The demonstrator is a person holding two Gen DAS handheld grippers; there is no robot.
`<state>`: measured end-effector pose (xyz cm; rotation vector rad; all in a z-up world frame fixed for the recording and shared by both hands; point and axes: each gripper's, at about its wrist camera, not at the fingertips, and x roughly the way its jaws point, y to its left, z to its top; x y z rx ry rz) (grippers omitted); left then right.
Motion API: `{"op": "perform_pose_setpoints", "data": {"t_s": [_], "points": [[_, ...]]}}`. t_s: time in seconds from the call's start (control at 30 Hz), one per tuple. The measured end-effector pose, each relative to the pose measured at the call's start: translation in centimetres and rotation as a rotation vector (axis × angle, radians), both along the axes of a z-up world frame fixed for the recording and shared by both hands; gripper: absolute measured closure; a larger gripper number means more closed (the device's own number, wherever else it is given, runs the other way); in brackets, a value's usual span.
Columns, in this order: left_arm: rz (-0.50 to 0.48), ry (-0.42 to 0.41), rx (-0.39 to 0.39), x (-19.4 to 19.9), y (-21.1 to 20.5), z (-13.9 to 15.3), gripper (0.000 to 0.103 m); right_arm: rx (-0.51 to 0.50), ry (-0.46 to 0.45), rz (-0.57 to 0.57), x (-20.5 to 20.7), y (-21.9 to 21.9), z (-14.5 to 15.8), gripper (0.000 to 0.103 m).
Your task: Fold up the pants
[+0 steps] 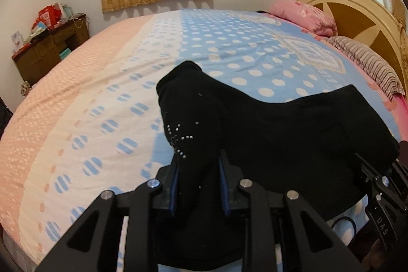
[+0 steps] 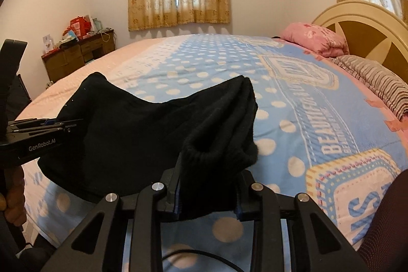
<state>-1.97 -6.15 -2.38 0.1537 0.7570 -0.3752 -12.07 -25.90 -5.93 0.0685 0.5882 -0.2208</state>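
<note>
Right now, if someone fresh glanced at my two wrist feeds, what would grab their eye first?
The black pants, stretched above the polka-dot blue bedspread between the two grippers: the left gripper is clamped on the end with the rhinestone pattern, the right gripper on the ribbed end. Beyond them, a pink pillow sits against the cream headboard.

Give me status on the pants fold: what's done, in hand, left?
Done: the black pants are gathered and lifted, sagging between both grippers above the bed. In hand: the left gripper pinches the end with the rhinestone pattern; the right gripper pinches the ribbed end. Left: no flat, finished fold lies on the bed yet; the pants need laying down, creasing and releasing.
</note>
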Motion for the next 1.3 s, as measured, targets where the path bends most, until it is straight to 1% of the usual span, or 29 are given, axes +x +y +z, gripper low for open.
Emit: {"op": "perform_pose_setpoints", "data": {"t_s": [0.4, 0.63, 0.8, 1.1, 1.2, 1.3], "points": [[0.098, -0.034, -0.014, 1.8, 3.8, 1.2, 0.076, -0.018, -0.039, 0.088, 2.9, 4.0, 1.8, 0.072], [0.172, -0.045, -0.023, 3.3, 6.8, 1.6, 0.076, -0.034, -0.053, 0.161, 5.6, 6.9, 2.8, 0.072], [0.250, -0.070, -0.017, 4.6, 9.8, 2.3, 0.076, -0.026, -0.074, 0.234, 8.6, 9.4, 3.6, 0.072], [0.392, -0.117, 0.027, 7.5, 14.9, 2.7, 0.076, -0.031, -0.105, 0.355, 14.1, 15.5, 3.8, 0.072], [0.431, -0.143, 0.058, 8.9, 15.7, 2.6, 0.076, -0.026, -0.108, 0.376, 16.4, 17.4, 3.5, 0.072], [0.460, -0.140, 0.074, 10.6, 16.7, 2.0, 0.076, -0.014, -0.088, 0.391, 18.9, 18.7, 2.7, 0.072]]}}
